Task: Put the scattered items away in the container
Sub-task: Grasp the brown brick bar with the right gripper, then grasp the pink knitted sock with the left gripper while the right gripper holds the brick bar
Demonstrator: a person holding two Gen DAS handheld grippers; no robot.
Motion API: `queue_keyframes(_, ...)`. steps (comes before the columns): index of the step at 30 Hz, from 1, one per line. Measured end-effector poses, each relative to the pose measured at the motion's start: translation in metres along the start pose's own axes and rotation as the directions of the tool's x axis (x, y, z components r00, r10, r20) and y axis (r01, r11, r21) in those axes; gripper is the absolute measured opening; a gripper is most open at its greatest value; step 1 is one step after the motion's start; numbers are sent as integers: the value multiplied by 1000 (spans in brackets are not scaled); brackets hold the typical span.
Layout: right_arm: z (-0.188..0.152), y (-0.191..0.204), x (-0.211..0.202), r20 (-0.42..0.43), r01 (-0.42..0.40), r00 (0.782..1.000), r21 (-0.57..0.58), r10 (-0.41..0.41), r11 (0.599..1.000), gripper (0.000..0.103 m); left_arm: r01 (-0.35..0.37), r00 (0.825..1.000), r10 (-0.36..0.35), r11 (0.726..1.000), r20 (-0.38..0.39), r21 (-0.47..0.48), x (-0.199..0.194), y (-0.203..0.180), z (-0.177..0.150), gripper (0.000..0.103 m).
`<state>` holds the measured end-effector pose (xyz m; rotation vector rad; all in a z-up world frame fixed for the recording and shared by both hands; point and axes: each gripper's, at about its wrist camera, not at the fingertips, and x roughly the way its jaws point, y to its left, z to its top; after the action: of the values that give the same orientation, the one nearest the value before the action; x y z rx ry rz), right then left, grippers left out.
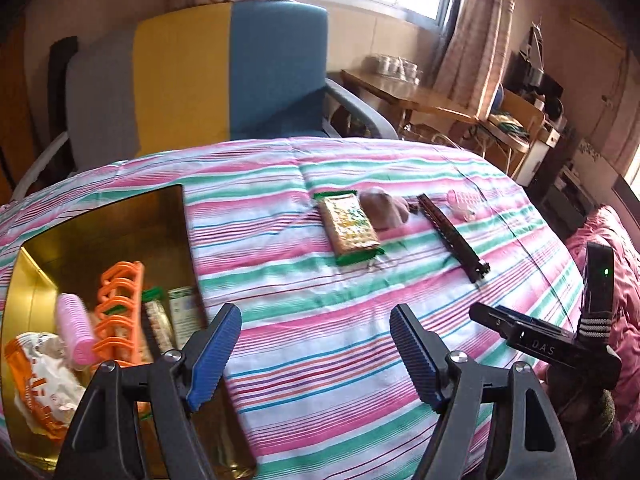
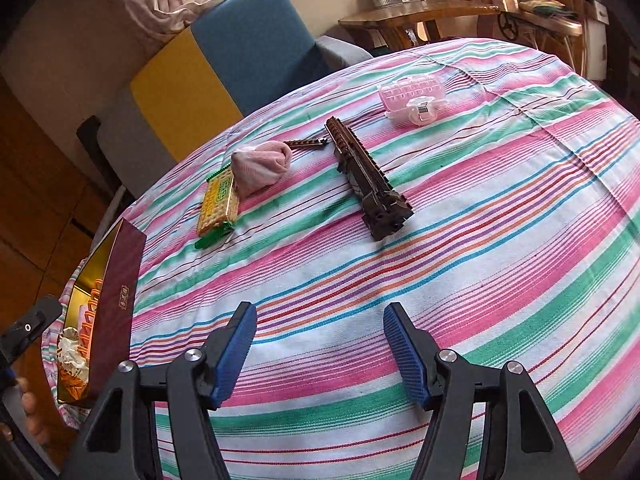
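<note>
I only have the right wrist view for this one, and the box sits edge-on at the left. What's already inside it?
Observer: The left wrist view looks into the box: a pink hair roller lies beside an orange plastic rack.
Operator: Any food packets in there?
Observer: Yes, a green-edged biscuit packet sits on the rack's other side.
Operator: Is the left gripper carrying anything?
Observer: No, the left gripper is open with nothing between its jaws.

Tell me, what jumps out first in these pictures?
The bright pink and green striped cloth fills both views. A long dark block piece lies mid-cloth, with a biscuit pack and a pink bundle beside it. At the left edge, a gold-lined box holds an orange rack.
</note>
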<state>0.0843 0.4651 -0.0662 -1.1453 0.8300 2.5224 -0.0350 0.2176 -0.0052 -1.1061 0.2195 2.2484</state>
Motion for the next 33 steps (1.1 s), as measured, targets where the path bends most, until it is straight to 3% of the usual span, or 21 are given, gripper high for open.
queue_keyframes(7, 33, 0, 6, 66, 82, 995, -91, -76, 992, 69, 34, 994, -29, 998, -108, 50, 40, -27, -12, 79)
queue_keyframes(16, 76, -2, 55, 30, 140, 990, -169, -137, 976, 69, 29, 983, -25, 999, -184, 20, 66, -24, -26, 79)
queue_keyframes(19, 78, 2, 64, 23, 172, 985, -210, -171, 962, 61, 30, 982, -26, 999, -188, 19, 69, -25, -23, 79)
queue_keyframes(21, 76, 4, 65, 37, 216, 976, -240, -213, 947, 40, 29, 983, -25, 999, -179, 23, 71, -27, -16, 79)
queue_keyframes(23, 74, 1, 62, 44, 233, 972, -249, -229, 940, 30, 30, 986, -25, 999, -165, 27, 72, -29, -6, 79)
queue_keyframes(33, 46, -28, 30, 76, 254, 967, -191, -244, 948, 26, 13, 997, -5, 995, -82, 99, 84, -50, 58, 79)
